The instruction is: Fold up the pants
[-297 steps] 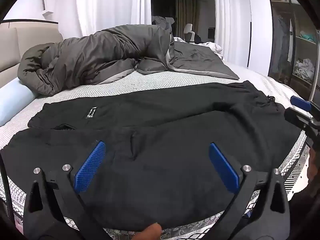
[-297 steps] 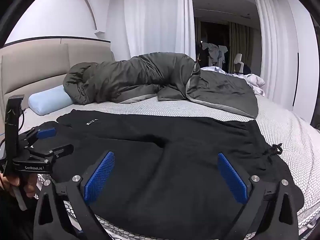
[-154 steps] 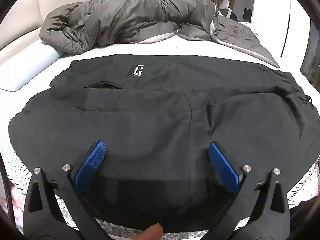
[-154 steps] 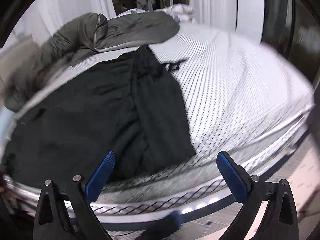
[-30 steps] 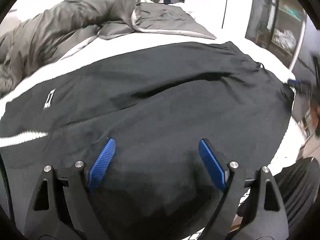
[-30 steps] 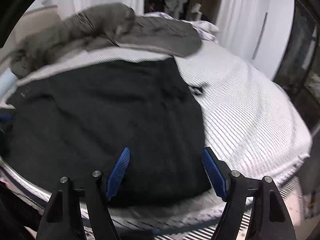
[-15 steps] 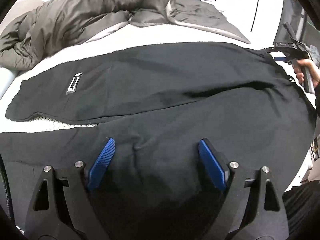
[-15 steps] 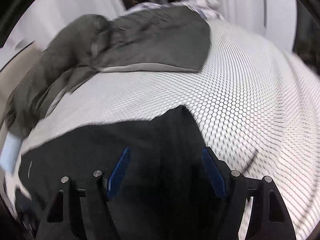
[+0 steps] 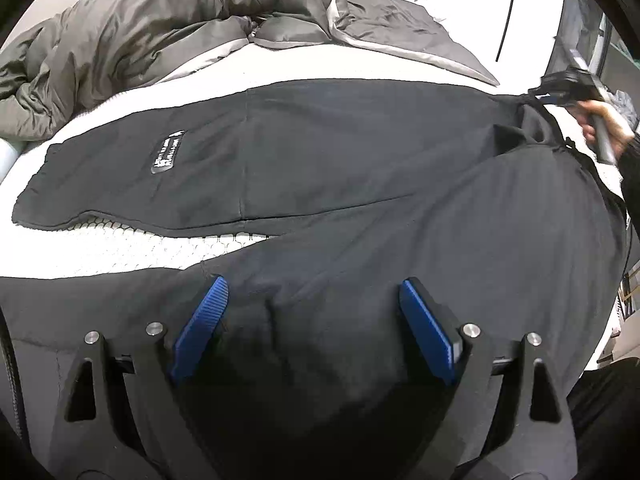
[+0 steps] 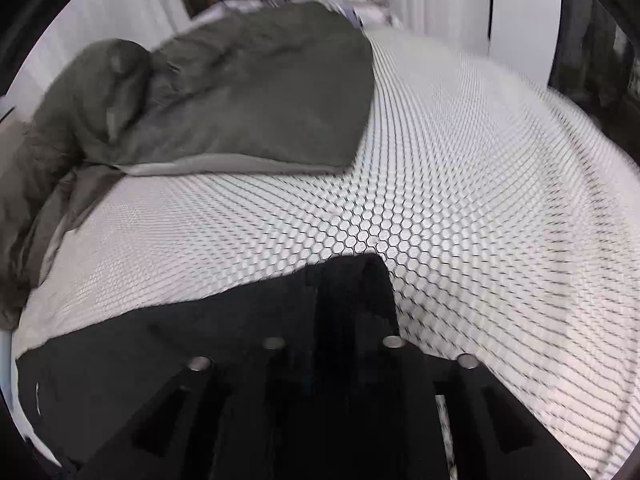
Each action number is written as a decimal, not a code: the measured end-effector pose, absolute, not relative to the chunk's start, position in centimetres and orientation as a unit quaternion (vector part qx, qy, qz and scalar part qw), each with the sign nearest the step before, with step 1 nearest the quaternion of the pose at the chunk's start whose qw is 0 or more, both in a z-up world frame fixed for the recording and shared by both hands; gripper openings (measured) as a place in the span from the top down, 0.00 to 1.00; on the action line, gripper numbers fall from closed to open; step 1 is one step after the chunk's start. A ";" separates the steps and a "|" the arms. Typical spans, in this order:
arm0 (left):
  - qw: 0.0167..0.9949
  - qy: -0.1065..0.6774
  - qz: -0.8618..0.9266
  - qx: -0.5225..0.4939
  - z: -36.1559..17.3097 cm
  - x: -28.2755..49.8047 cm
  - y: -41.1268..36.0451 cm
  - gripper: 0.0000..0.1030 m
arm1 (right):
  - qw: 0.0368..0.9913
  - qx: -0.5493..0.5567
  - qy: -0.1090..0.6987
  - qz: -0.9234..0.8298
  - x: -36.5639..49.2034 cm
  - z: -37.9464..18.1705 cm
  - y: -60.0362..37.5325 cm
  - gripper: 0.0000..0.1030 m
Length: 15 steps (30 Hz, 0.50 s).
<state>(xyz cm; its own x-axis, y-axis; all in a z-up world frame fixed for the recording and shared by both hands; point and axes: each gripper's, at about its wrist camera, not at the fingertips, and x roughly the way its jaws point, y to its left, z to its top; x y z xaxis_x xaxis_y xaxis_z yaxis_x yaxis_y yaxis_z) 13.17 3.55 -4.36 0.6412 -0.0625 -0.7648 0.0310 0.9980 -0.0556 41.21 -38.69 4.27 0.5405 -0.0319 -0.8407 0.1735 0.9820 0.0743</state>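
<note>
Black pants [image 9: 360, 168] lie spread across the bed, legs to the left, waist to the right. A white label [image 9: 167, 153] marks the far leg. My left gripper [image 9: 312, 324] is open, its blue pads low over the near leg. My right gripper [image 10: 336, 344] is shut on the waistband's far corner [image 10: 360, 280]; its pads are hidden in the dark cloth. It also shows in the left wrist view [image 9: 560, 88], held by a hand at the far right of the waist.
A grey duvet [image 9: 180, 28] is bunched along the far side of the bed. The white honeycomb mattress cover [image 10: 460, 184] extends beyond the waistband. A light blue pillow edge [image 9: 6, 152] sits at far left. The bed edge drops off at the right [image 9: 616, 308].
My right gripper has closed on the far corner of the waistband. My left gripper has stayed open over the near leg, with the legs now parted to show mattress between them.
</note>
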 end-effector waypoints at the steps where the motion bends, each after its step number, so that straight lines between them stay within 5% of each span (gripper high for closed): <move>1: 0.906 0.422 -0.023 -0.018 -4.3 13.0 3.6 0.16 | 0.882 0.073 0.463 -0.054 39.7 5.3 -38.5 0.44; 7: 0.913 0.403 -0.036 -0.049 -2.9 11.7 3.5 0.16 | 0.914 0.077 0.399 0.005 25.2 9.9 -35.7 0.30; 15: 0.923 0.382 -0.042 -0.031 -2.0 9.9 1.8 0.16 | 0.917 0.039 0.391 -0.065 10.7 6.8 -36.8 0.30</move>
